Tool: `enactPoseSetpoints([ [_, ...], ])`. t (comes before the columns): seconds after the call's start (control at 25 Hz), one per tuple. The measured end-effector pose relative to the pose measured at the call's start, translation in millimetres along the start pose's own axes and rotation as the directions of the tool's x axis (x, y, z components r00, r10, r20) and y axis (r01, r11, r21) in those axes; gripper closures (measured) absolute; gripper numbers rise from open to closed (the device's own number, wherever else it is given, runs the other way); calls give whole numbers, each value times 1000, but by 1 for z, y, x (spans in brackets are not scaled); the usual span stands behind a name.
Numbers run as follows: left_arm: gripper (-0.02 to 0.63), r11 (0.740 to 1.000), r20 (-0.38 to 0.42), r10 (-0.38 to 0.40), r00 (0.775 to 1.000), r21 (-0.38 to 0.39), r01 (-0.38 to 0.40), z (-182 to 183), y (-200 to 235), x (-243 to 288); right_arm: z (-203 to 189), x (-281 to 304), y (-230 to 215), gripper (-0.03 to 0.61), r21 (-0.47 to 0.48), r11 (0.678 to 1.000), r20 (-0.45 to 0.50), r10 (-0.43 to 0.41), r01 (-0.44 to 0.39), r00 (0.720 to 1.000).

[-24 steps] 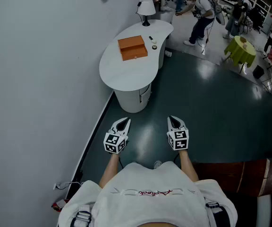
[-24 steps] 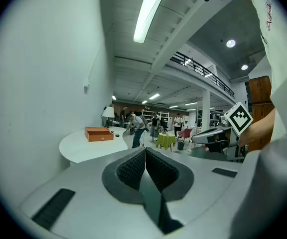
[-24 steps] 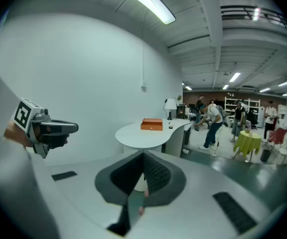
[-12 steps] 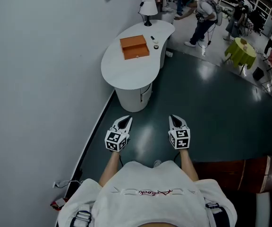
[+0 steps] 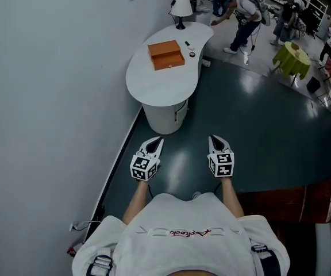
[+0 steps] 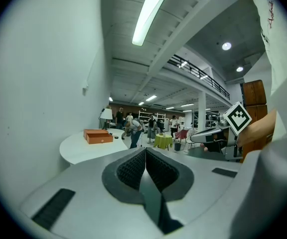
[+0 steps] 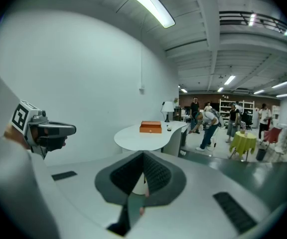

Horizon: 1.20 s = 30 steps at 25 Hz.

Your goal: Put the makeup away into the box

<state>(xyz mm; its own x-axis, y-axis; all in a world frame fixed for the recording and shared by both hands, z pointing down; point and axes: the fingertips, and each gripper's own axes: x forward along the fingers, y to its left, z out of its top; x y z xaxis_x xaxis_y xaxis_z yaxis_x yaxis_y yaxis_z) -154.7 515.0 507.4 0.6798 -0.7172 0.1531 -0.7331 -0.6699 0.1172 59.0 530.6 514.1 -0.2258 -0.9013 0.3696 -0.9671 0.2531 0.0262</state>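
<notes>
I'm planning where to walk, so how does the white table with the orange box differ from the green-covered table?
The white table is long, curved and uncovered; the green-covered table is round and draped in cloth. The white table stands against the wall; the green-covered table stands out in the room, away from it. The white table bears an orange box and a lamp; the green-covered table only something small. Both carry things.

White top (image 5: 177, 252), red script line across the chest (image 5: 180, 233), grey buckled straps (image 5: 100, 263) at both shoulders. Left gripper (image 5: 155, 141) and right gripper (image 5: 214, 138) have white shells tapering to a point with dark inner faces. Each carries a black-and-white marker cube (image 5: 143, 168). Pads (image 6: 132, 168) are dark and fine-ribbed.
</notes>
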Motion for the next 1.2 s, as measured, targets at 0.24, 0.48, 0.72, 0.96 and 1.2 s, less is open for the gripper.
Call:
enactPoseSetpoints([
  [0.24,601,1000,-9,-12,1000,1,12,-3,25,-15,3,10,27,560,-4,1000,2,-20,20,1000],
  [0.48,601,999,-14,-34,999,14,34,-3,48,-22,-1,15,51,560,-9,999,1,-37,37,999],
  [0.72,601,998,-13,-57,998,12,57,-3,55,-12,-10,18,54,560,0,999,-20,-42,42,999],
  [0.96,601,998,-32,-66,997,11,66,-10,58,7,-13,32,42,560,8,999,-33,-43,43,999],
  [1.2,601,999,-45,-52,998,-3,52,-12,70,44,-6,69,15,560,18,999,-27,-27,28,999],
])
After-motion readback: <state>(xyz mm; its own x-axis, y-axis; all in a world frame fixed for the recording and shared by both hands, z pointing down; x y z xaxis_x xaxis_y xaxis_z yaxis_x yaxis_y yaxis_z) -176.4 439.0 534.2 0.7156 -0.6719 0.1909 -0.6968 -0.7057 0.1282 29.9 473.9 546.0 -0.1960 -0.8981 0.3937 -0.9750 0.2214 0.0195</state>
